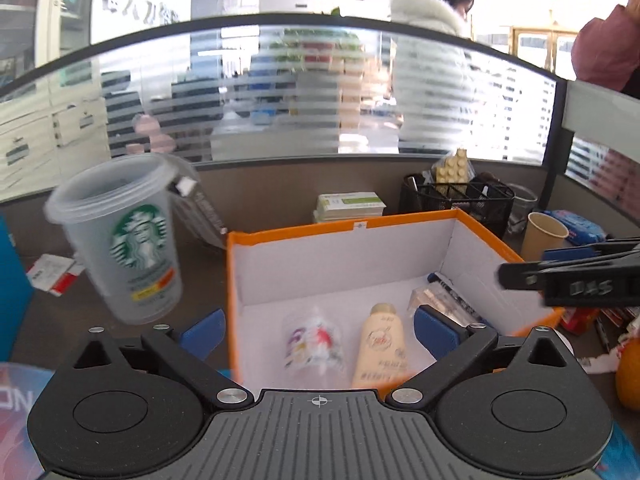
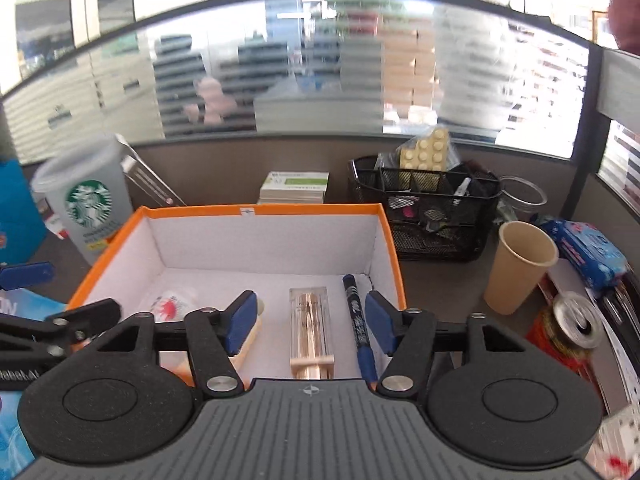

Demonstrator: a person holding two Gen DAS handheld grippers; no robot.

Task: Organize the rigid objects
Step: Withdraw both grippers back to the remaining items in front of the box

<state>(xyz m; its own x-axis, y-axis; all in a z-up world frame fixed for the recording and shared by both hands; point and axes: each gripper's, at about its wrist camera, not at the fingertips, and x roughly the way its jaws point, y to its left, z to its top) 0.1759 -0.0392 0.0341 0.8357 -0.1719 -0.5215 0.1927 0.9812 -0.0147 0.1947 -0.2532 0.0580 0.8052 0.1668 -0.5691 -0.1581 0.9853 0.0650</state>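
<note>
A grey-brown desk (image 2: 440, 280) runs up to a low partition topped with striped frosted glass (image 2: 280, 80), people blurred behind it. On the desk sits an orange-rimmed cardboard box (image 2: 260, 211) with white inner walls, open at the top. Inside it, in the right wrist view, lie a clear rectangular case holding something gold (image 2: 310, 328), a dark blue marker (image 2: 358, 328) along the right wall, a cream bottle (image 1: 382, 346) and a small crumpled clear packet with red print (image 2: 172, 304). The right gripper (image 2: 310, 320) hangs over the box's near edge with its blue pads (image 2: 242, 322) spread wide, the case and marker lying between them and nothing clamped. The left gripper (image 1: 318, 330) is likewise spread wide and empty above the near left corner of the box, one pad outside the wall and one inside. Just left of the box stands a translucent Starbucks cup (image 1: 124, 240); it appears tilted in the left wrist view. Behind the box lies a stack of green-and-white cartons (image 2: 294, 186), and behind to the right a black mesh organizer (image 2: 432, 216). A tan paper cup (image 2: 520, 268), a blue wipes pack (image 2: 588, 252) and an opened can (image 2: 576, 320) crowd the right side.
</note>
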